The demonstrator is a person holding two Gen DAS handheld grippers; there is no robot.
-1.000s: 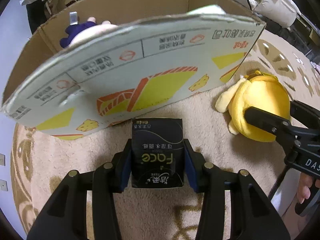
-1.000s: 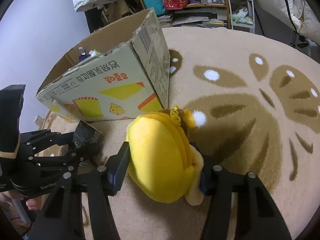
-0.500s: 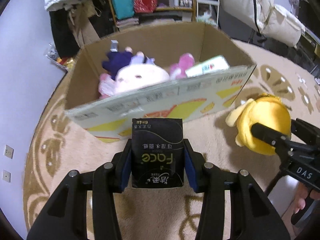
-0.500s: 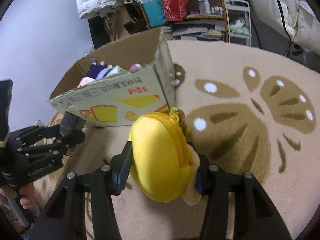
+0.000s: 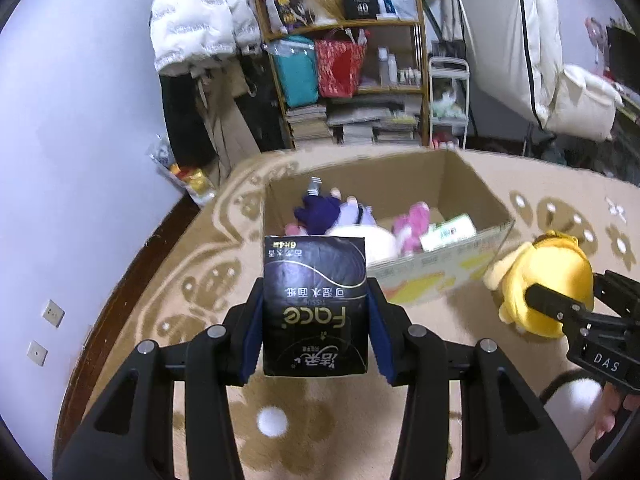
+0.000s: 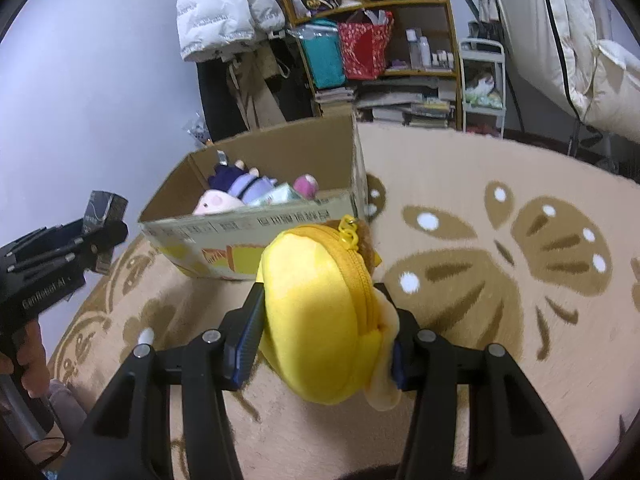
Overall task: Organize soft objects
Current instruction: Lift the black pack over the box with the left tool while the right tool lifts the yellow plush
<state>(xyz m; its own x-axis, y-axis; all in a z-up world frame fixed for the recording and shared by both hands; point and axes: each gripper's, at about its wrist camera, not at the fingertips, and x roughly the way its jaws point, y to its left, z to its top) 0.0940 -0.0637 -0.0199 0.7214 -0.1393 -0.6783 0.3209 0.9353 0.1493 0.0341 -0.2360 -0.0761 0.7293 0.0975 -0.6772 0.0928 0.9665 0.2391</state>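
Tissue pack (image 5: 315, 306) and yellow plush pouch (image 6: 320, 320), each clamped in a gripper, should clear the cardboard box (image 5: 472, 258) rim before release.

Tissue pack (image 5: 315, 306) blocks the near-left part of the cardboard box (image 5: 460, 184) and most of the white plush (image 5: 380, 246). Box front wall hides the toys' lower halves. Yellow plush (image 6: 320, 320): face hidden from right wrist. Shelf items (image 6: 428, 52) too small to identify.
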